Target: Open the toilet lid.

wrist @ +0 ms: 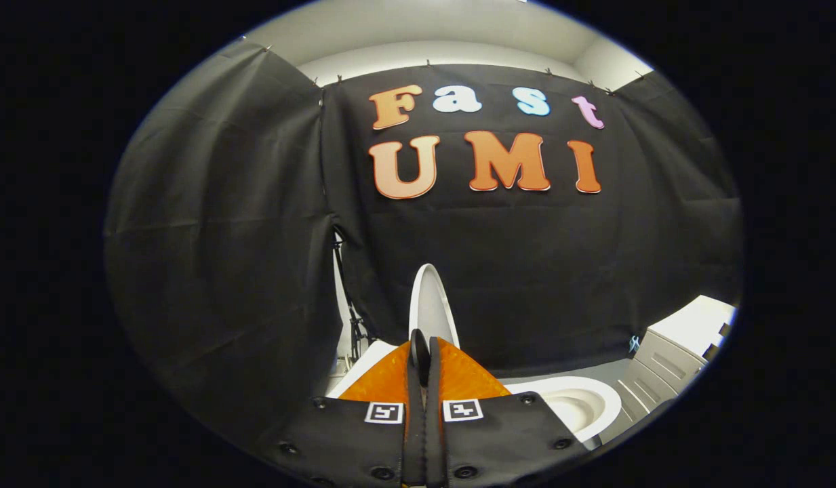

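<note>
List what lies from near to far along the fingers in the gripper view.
Fingers closed together with nothing between them → raised toilet lid standing upright just beyond their tips → black cloth wall behind it. The open toilet bowl sits off to the side.

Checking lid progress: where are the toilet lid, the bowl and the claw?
toilet lid [431,305], gripper view, raised upright face.
bowl [580,401], gripper view, inner basin.
claw [424,352], gripper view, fingertips pressed together.

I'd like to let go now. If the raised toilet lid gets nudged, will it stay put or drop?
The lid stands about upright just beyond the shut gripper, so a nudge toward the bowl could probably drop it. It looks stiff, likely a hinged shell. Its glossy surface may be slippery.
</note>
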A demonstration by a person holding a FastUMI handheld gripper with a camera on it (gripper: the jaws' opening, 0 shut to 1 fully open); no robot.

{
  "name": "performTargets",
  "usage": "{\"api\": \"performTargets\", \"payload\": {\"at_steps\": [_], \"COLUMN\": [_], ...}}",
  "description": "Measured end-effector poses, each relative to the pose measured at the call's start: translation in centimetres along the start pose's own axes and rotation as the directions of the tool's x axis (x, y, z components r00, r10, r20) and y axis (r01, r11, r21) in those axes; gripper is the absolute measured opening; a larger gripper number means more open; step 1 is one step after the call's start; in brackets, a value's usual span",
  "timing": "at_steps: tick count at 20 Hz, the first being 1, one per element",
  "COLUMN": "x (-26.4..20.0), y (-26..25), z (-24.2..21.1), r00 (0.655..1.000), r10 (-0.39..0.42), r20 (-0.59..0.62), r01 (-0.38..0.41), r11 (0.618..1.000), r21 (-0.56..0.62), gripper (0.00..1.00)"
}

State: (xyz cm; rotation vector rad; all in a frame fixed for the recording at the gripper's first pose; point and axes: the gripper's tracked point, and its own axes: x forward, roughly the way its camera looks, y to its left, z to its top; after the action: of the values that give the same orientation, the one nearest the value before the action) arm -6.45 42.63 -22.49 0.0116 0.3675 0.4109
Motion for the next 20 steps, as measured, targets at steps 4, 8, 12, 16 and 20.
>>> {"api": "performTargets", "payload": {"at_steps": [4,8,12,16,20], "x": [0.4,0.4,0.1,-0.5,-1.7], "y": [2.8,3.5,2.6,2.6,2.2], "z": [-0.6,-0.9,-0.8,0.1,3.1], "r00": [1.0,1.0,1.0,0.998,0.996], "r10": [0.021,0.017,0.009,0.06,0.089], "r20": [-0.015,-0.004,-0.015,-0.03,0.027], "r01": [-0.022,-0.018,-0.01,-0.06,-0.089], "r11": [0.998,0.996,0.997,0.998,0.996], "r21": [-0.05,-0.091,-0.078,0.002,-0.007], "gripper": [0.08,0.08,0.12,0.29,0.54]}}
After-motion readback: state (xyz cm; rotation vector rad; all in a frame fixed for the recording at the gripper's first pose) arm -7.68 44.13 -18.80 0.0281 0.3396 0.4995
